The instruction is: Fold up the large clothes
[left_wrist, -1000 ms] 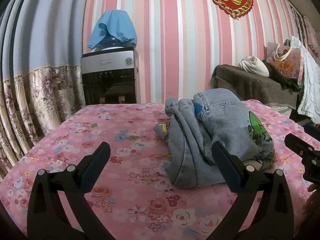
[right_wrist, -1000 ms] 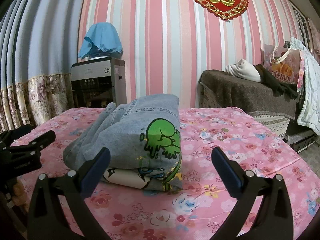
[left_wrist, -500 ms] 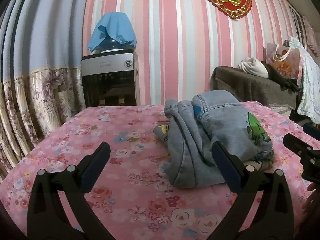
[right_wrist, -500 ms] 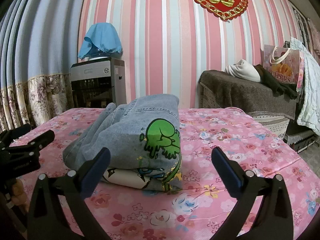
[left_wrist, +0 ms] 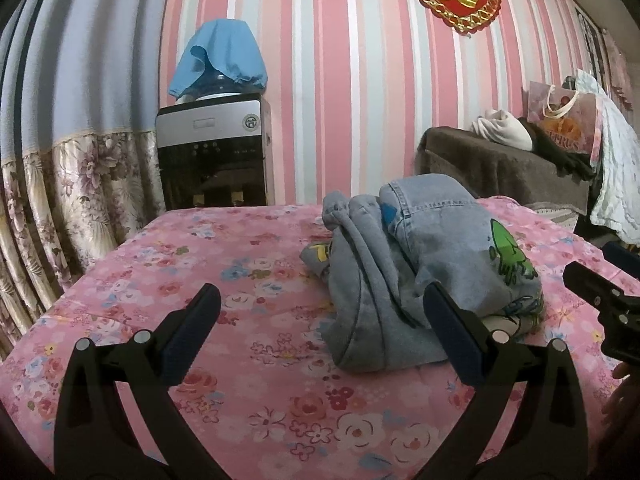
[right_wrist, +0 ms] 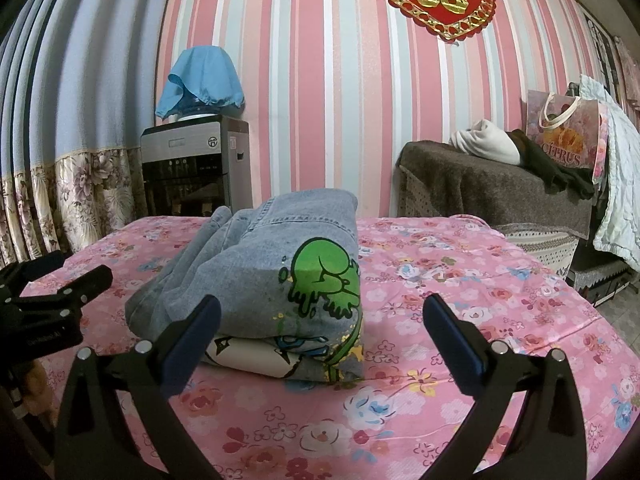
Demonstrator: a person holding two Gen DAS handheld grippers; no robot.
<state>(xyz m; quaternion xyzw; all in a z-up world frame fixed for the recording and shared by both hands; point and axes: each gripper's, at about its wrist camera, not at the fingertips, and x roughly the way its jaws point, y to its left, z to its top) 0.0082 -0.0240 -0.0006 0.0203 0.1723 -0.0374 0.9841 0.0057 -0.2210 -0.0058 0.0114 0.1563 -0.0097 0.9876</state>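
— While the folded jeans [left_wrist: 424, 276] sit in a lump on the pink flowery bed [left_wrist: 224, 280], what are the two grabbers doing?

— The left gripper [left_wrist: 320, 320] has its two fingers spread wide apart, and it holds nothing. The jeans lie at about 1 o'clock from it, just past its right finger.

— And the other one?

— The right gripper [right_wrist: 320, 320] is wide open too, with nothing in it. The jeans [right_wrist: 272, 276] lie at 11 o'clock from it, with the green cartoon blob [right_wrist: 324, 276] facing it. The left finger covers a bit of the cloth in the picture — I cannot tell if it touches.

— What is behind the bed?

— A water machine [right_wrist: 196, 164] with a blue cloth on top stands at 10 o'clock by the stripy pink wall [right_wrist: 320, 100]. A brown covered bench [right_wrist: 492, 188] is at 2 o'clock.
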